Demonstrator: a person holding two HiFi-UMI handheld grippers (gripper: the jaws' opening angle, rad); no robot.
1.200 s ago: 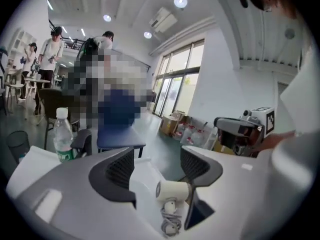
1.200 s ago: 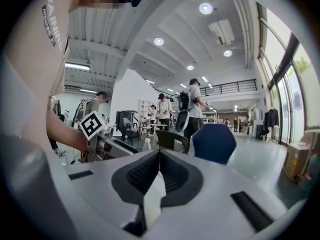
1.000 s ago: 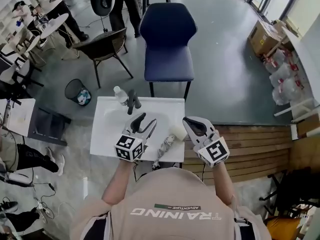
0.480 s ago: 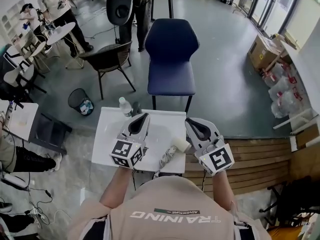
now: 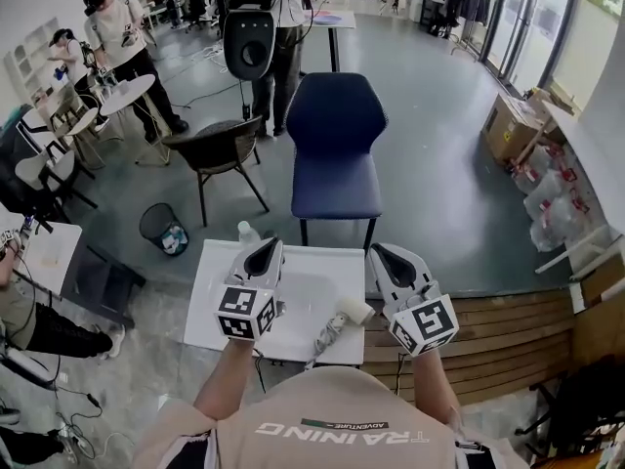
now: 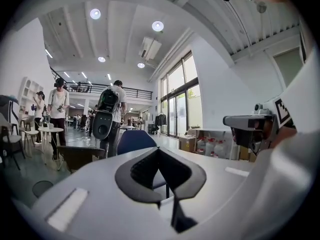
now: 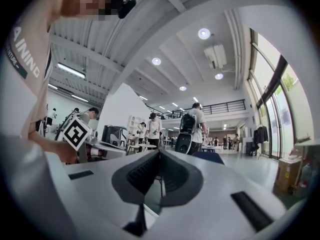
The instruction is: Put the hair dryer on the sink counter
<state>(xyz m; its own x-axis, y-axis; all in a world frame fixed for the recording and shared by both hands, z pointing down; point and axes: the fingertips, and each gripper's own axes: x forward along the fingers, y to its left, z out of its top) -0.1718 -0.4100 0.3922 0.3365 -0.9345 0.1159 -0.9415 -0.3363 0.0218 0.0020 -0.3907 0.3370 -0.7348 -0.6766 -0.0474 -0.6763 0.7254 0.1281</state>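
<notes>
The hair dryer (image 5: 344,319), white with a pale patterned handle, lies on the white sink counter (image 5: 303,286) near its front right edge, its cord trailing off the front. My left gripper (image 5: 268,249) hovers over the counter's left half, shut and empty. My right gripper (image 5: 384,253) hangs just past the counter's right edge, shut as well, holding nothing. Neither touches the dryer. In the left gripper view the closed jaws (image 6: 159,151) point out level across the room; the right gripper view shows its jaws (image 7: 160,154) together too.
A clear bottle (image 5: 248,234) stands at the counter's back left. A blue chair (image 5: 335,145) sits right behind the counter, a black chair (image 5: 217,149) and a bin (image 5: 162,229) to the left. Wooden decking (image 5: 508,311) lies right. People stand farther back.
The left gripper's jaws have closed from open. Both grippers have risen and tipped toward level, and the head view has tilted up. The dryer stays on the counter.
</notes>
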